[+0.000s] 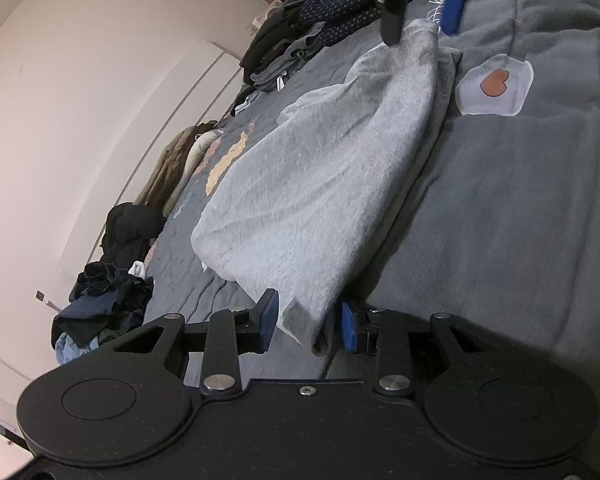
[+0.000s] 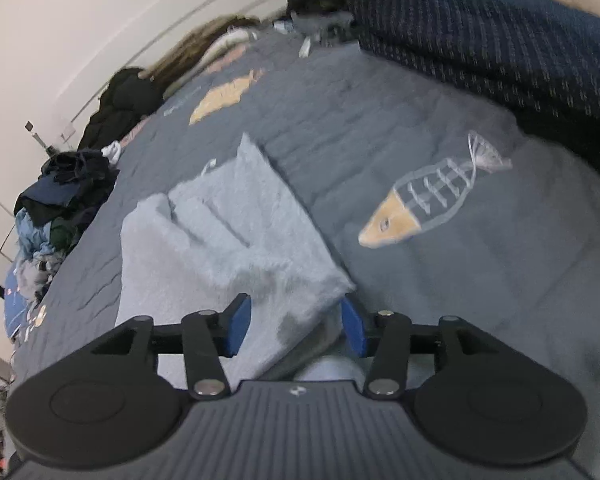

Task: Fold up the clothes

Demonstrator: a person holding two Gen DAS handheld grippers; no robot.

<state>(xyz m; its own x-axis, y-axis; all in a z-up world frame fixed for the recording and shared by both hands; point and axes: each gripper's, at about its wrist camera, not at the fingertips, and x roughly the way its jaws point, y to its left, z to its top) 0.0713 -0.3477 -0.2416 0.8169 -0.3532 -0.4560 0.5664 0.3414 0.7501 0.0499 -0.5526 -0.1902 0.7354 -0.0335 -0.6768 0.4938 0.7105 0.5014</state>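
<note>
A light grey fleece garment [image 1: 320,168] lies lengthwise on the bed, folded into a long strip. My left gripper [image 1: 310,326] is shut on its near corner, the cloth bunched between the blue pads. At the strip's far end my right gripper [image 1: 422,20] stands over the cloth with its fingers apart. In the right wrist view the same garment [image 2: 220,240] spreads out ahead, and a corner of it lies loose between the open jaws of my right gripper [image 2: 298,328], neither pad pressing on it.
The bed has a dark grey quilt [image 2: 380,120] with a fish-skeleton picture [image 2: 420,204] and a heart patch [image 1: 496,84]. A stack of folded dark clothes [image 1: 296,44] sits at the far end. A heap of unfolded clothes [image 2: 60,196] lies by the white wall.
</note>
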